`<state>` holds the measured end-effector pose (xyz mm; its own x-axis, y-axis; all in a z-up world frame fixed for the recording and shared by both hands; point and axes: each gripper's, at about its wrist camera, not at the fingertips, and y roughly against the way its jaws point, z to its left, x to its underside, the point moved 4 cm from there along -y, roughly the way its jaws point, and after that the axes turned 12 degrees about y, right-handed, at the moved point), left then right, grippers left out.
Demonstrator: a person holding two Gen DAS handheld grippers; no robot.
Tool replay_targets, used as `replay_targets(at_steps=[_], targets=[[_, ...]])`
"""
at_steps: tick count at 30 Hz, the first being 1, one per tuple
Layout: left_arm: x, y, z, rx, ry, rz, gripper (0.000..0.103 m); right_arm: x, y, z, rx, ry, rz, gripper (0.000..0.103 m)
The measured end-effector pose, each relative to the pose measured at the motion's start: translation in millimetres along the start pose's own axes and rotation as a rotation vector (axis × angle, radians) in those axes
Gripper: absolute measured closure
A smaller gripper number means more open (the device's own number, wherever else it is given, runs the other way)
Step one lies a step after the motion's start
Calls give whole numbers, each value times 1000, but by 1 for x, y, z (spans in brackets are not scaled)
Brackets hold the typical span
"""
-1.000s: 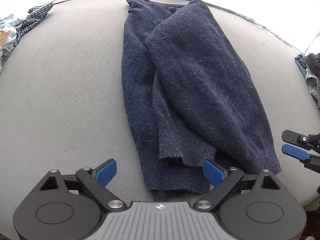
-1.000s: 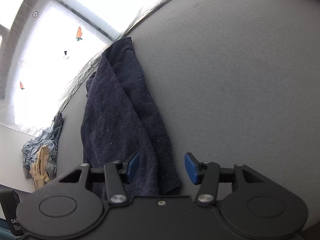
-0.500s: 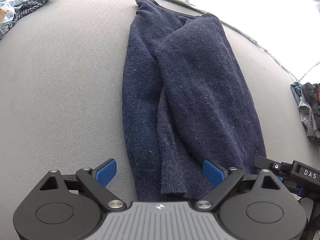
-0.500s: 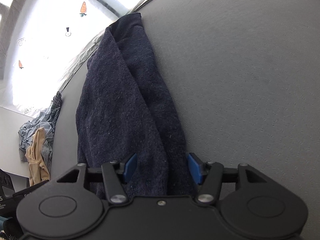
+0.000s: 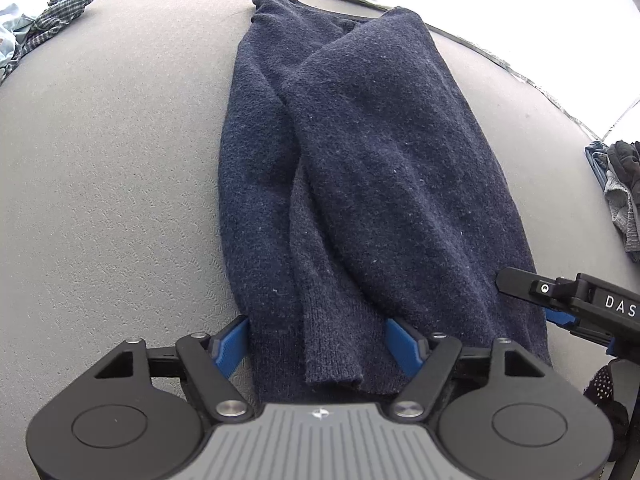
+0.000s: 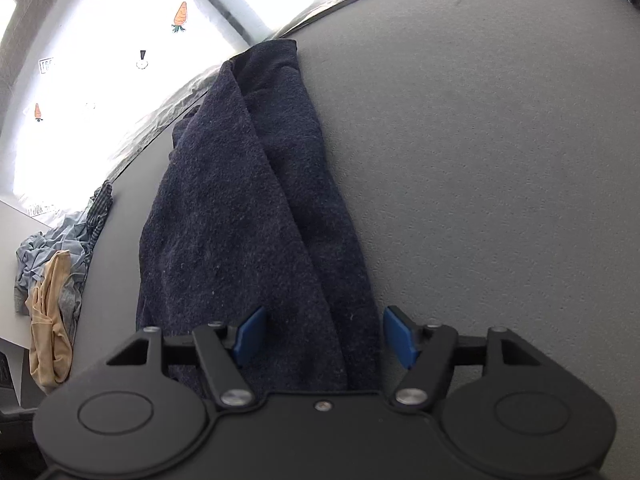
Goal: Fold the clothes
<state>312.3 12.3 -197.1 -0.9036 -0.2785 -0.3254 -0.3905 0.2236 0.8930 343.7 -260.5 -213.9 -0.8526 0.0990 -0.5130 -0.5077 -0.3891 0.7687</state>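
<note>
A navy knit sweater [image 5: 360,160] lies lengthwise on the grey surface [image 5: 100,200], its sides and a sleeve folded in over the body. My left gripper [image 5: 318,344] is at the near hem. Its jaws are closing with the hem's left part and the sleeve cuff between the blue pads [image 5: 230,346], which do not clearly pinch the cloth. My right gripper [image 6: 325,336] straddles the sweater [image 6: 248,220] along its right edge near the hem, jaws opening, cloth loose between them. The right gripper [image 5: 536,300] also shows at the sweater's lower right corner in the left wrist view.
A pile of checked and light blue clothes [image 5: 40,20] lies at the far left edge, also seen with a beige garment [image 6: 52,300]. Dark and grey clothes [image 5: 620,192] sit at the right edge. A white sheet with carrot prints [image 6: 180,16] lies beyond the surface.
The left gripper sank closer to the hem and its jaws narrowed around it. The right gripper slid left over the sweater's right edge, rolled, and its jaws widened.
</note>
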Motion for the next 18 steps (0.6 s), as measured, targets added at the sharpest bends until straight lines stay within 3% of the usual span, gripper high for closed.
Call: replay_targets(at_steps=[1,3,5,7,10,18], targets=[[0,2,-1,1,-7,-9,46,0,-1,3,0,17,5,37],[1,6,-3,27,-25,-16,69,-1,-2,5,-20,13,19,45],[1,7,-4,34,-17,-14,72,0,-4,5,-85,-23,37,75],[1,6,-6,29,-28,-17,75,5,-6,4,-145,-95,48,81],[-1,11,-7,51,-7,-17,82,7,-2,2,-180,-143,45,84],[13,54,4,187,136,34,84,27,43,-8,-360,-331,31,86]])
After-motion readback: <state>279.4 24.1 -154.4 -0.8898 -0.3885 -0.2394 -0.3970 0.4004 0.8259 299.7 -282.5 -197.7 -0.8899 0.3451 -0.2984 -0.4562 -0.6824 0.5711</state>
